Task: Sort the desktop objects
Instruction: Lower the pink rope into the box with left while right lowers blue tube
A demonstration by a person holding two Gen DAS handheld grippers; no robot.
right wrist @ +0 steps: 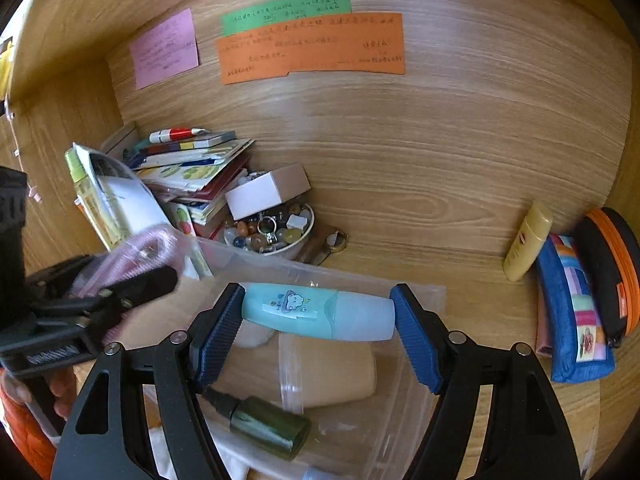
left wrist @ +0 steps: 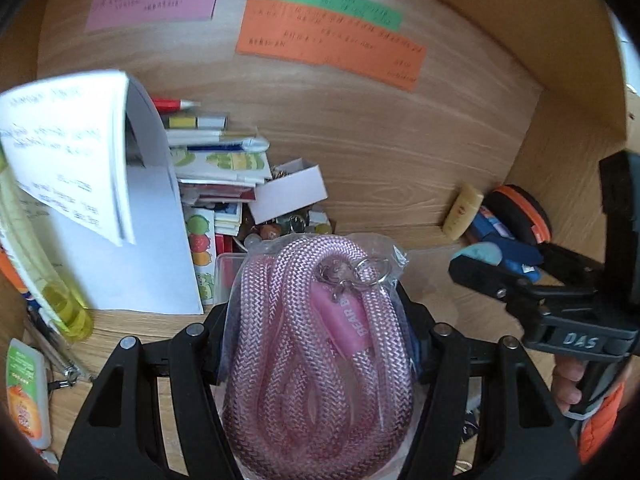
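Note:
My left gripper (left wrist: 316, 320) is shut on a clear bag of coiled pink rope (left wrist: 320, 340) with a metal clasp, held above the wooden desk. It also shows at the left of the right wrist view (right wrist: 132, 276). My right gripper (right wrist: 318, 312) is shut on a light blue tube (right wrist: 316, 312) with a cartoon sticker, gripped end to end between the blue pads (right wrist: 218, 332). It hangs over a clear plastic bin (right wrist: 400, 380) that holds a dark green bottle (right wrist: 268, 424). The right gripper shows at the right of the left wrist view (left wrist: 480, 264).
A heap of notebooks, sticker sheets and pens (right wrist: 188, 168) lies at the back left with a white box (right wrist: 268, 190) and a bowl of beads (right wrist: 272, 232). A yellow tube (right wrist: 526, 246), blue pouch (right wrist: 572, 312) and black-orange case (right wrist: 608, 268) stand right. Coloured notes (right wrist: 312, 46) hang on the back wall.

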